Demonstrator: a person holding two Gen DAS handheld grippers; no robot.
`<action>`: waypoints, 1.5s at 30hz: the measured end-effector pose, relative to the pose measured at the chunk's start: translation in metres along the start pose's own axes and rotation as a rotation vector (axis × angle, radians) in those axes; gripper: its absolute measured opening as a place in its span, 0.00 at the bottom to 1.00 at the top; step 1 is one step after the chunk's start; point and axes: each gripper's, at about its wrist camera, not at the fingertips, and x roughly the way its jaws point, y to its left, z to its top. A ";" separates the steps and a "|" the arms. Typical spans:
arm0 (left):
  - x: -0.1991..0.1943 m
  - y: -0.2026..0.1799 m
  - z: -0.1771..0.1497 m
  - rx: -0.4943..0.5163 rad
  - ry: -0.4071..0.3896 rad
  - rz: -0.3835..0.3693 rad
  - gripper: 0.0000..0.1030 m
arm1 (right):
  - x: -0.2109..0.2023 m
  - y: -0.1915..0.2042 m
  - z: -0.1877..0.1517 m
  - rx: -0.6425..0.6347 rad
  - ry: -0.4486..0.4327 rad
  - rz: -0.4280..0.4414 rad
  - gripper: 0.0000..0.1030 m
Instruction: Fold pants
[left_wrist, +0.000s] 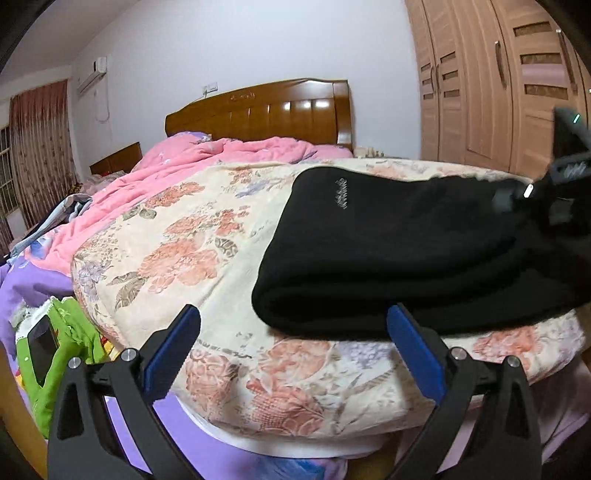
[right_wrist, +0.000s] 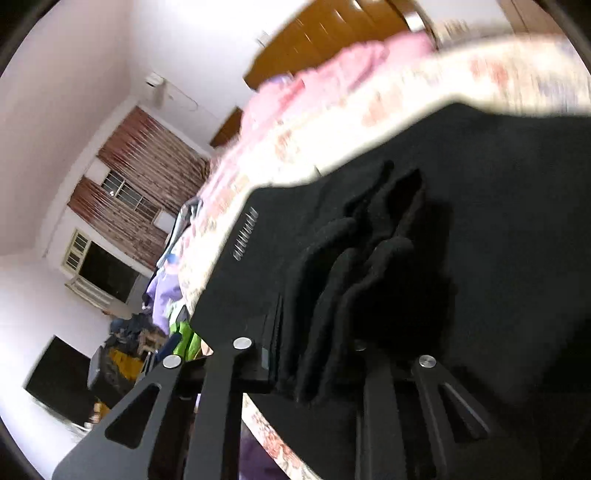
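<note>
The black pants (left_wrist: 406, 251) lie folded in thick layers on a floral quilt (left_wrist: 177, 236) on the bed, with a small white logo on top. My left gripper (left_wrist: 291, 350) is open and empty, just in front of the pants' near folded edge. My right gripper (right_wrist: 317, 325) is shut on several bunched layers of the black pants (right_wrist: 461, 221), and the view is tilted and blurred. The right gripper also shows in the left wrist view (left_wrist: 532, 199) at the pants' right end.
A pink blanket (left_wrist: 177, 166) and wooden headboard (left_wrist: 266, 110) lie behind the quilt. A green bag (left_wrist: 66, 350) sits at the left. A wooden wardrobe (left_wrist: 498, 81) stands at the right. A curtained window (right_wrist: 144, 192) is across the room.
</note>
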 end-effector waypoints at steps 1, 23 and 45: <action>0.003 0.001 0.001 -0.013 0.008 0.001 0.98 | -0.005 0.008 0.003 -0.022 -0.029 0.008 0.18; 0.070 0.037 0.020 -0.190 0.131 0.105 0.99 | -0.038 -0.046 -0.039 -0.027 -0.123 -0.140 0.15; 0.064 0.051 0.008 -0.317 0.135 0.049 0.99 | -0.022 -0.047 -0.030 0.005 -0.039 -0.163 0.17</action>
